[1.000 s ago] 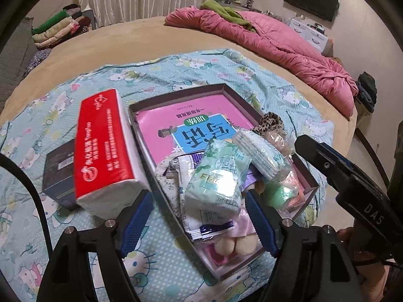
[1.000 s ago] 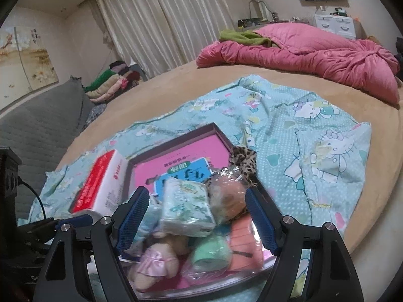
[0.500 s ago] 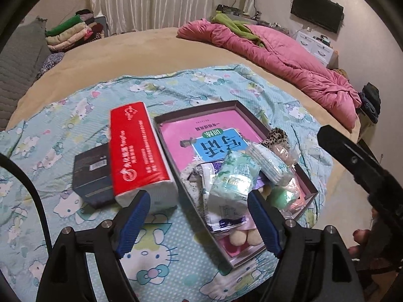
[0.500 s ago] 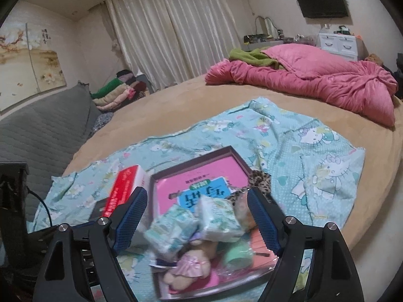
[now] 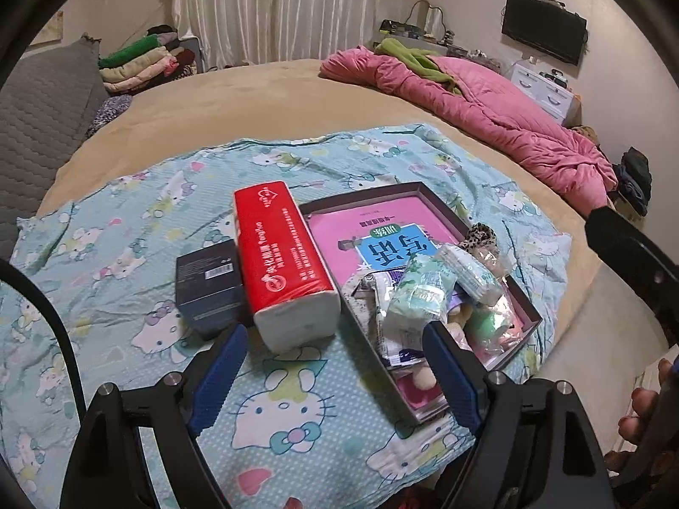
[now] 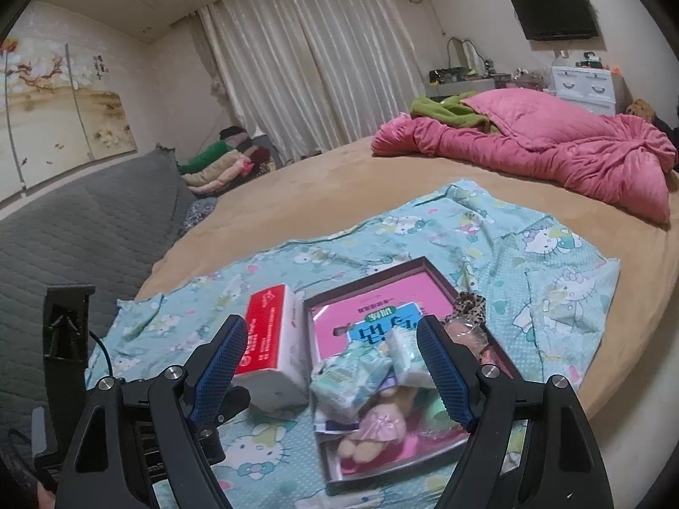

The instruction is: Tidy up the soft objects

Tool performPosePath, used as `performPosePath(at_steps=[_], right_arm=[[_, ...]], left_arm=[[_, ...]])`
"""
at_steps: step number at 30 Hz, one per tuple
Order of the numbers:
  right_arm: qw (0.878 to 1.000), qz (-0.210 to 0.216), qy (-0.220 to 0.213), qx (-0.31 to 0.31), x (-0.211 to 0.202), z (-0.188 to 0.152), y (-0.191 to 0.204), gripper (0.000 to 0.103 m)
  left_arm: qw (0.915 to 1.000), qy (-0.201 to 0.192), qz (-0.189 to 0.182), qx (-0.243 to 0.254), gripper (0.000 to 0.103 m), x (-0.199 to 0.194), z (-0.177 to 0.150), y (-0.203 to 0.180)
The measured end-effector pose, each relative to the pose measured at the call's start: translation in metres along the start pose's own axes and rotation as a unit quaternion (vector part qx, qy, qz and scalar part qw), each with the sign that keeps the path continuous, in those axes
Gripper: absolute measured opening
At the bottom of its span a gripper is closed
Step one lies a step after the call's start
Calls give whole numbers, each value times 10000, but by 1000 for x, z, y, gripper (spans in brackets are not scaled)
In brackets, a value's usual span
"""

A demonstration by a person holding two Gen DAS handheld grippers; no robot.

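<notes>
Hovering above the bed, the left hand-held gripper (image 5: 335, 375) has just been opening and stands wide apart with nothing between its blue pads; the right hand-held gripper (image 6: 335, 375) is likewise spread and empty. The soft things lie heaped in the near end of the shallow dark-rimmed cardboard tray (image 5: 430, 195) on the pale-blue cartoon-cat cloth (image 5: 127, 229): 2 mint-green plastic-wrapped tissue packs (image 5: 418, 295), a small plush doll in a pink dress (image 6: 377, 422) and a green foam ball (image 5: 488, 324). They probably weigh little and squash easily, and the film looks slippery, so a grip across a pack's middle seems safest. Just beside the tray sits the red-wrapped block of tissues (image 5: 280, 254), probably too broad except across its narrow width.
</notes>
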State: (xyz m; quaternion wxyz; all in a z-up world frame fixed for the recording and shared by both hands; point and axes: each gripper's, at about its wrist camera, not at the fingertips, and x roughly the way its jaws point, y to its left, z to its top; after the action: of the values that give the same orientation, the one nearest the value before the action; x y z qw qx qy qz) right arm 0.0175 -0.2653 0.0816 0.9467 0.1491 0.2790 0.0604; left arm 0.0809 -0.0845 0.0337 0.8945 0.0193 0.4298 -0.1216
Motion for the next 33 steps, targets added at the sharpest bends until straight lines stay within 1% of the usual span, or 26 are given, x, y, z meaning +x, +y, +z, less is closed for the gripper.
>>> performPosePath(at_steps=[7,12,15,22,26,30,33], right_arm=[[9999,112,51,-33,-19,-10,12,83],[9996,-138,202,-114,-28,-21,14,83],[9987,-326,255,-288,-32,-29,13,83],[9953,-591,516,-570,-34,-53,-3,83],[9946,-679,610,-503,-29,-58,-12,83],[9940,-688,638,-567,-25,-63,-12,83],[9934,-684,676,-623,-22,-67,-10,83]], left_arm=[[9999,-60,140,-55,84,-21,-8,7],[9997,24,206,-106,84,-29,-23,7],[9996,88,256,-106,84,-30,-32,6],[9994,137,244,-202,84,-30,-49,-1],[9992,221,269,-212,84,-27,-58,-5],[9988,326,319,-164,84,-21,-63,-9],[9987,334,354,-121,84,-19,-66,-12]])
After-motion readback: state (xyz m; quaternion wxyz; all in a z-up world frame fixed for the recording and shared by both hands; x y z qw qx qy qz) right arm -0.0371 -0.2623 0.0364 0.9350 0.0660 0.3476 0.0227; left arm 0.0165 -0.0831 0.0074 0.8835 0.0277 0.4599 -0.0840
